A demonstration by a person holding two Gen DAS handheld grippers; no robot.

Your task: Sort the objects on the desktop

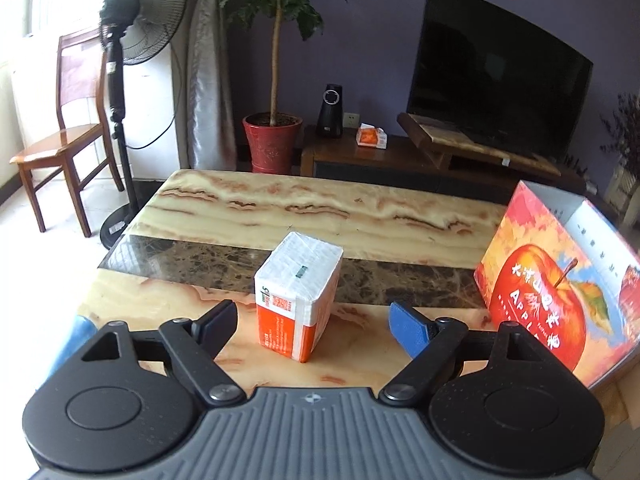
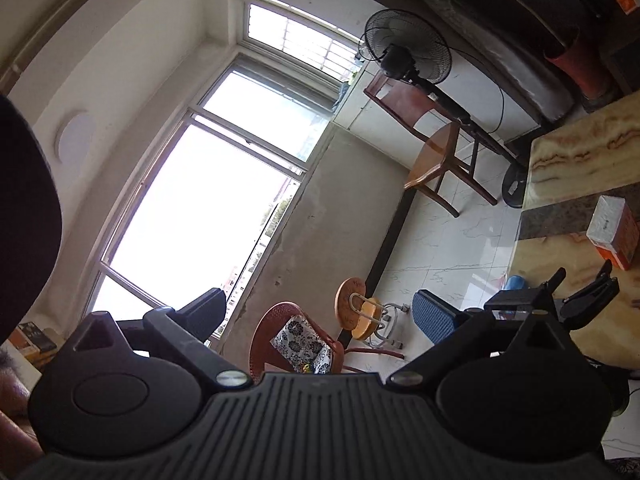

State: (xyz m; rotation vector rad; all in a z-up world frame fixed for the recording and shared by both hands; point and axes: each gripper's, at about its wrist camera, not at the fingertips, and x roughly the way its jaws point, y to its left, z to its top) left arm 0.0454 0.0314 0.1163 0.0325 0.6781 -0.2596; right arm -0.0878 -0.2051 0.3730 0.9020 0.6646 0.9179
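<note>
A white and orange tissue pack stands upright on the marble table, just ahead of my left gripper. That gripper is open wide and empty, its fingers either side of the pack and not touching it. A colourful apple carton stands open at the table's right. A blue object peeks out at the left edge behind the gripper. My right gripper is open and empty, held off the table and tilted toward the window. The tissue pack and the left gripper show at its far right.
Beyond the table stand a TV cabinet with a television, a speaker and another tissue pack, a potted plant, a standing fan and a wooden chair. A red chair and a stool stand on the floor.
</note>
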